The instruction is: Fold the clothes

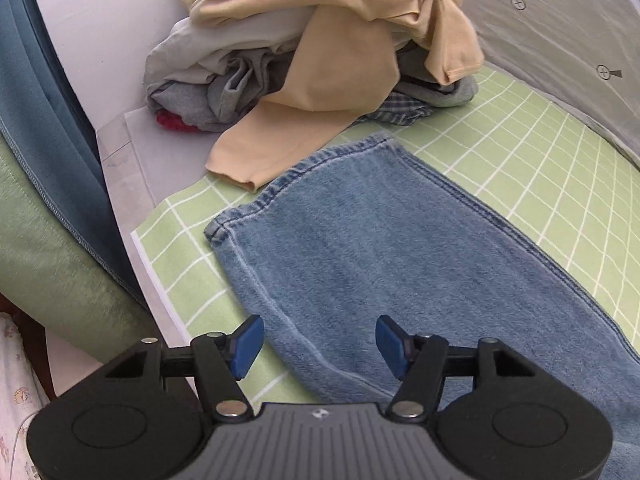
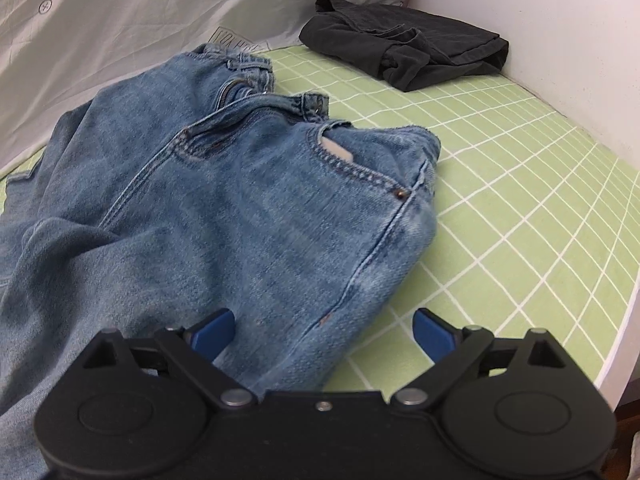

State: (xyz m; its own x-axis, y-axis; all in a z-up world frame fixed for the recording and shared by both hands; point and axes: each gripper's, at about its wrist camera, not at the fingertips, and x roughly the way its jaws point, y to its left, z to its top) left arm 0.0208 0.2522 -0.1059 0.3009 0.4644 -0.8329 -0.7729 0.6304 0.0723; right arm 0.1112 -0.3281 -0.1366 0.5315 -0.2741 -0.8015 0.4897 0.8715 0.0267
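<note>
Jeans (image 1: 360, 248) flat on green mat (image 1: 540, 168), ready for folding | left tongs (image 1: 318, 346) released above leg hem, 12 o'clock | right tongs (image 2: 322, 332) released over waist.

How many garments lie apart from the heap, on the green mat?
2: the jeans spread across the mat in front of both tools, and a dark folded garment in the far corner by the wall. The heap may hide more.
</note>
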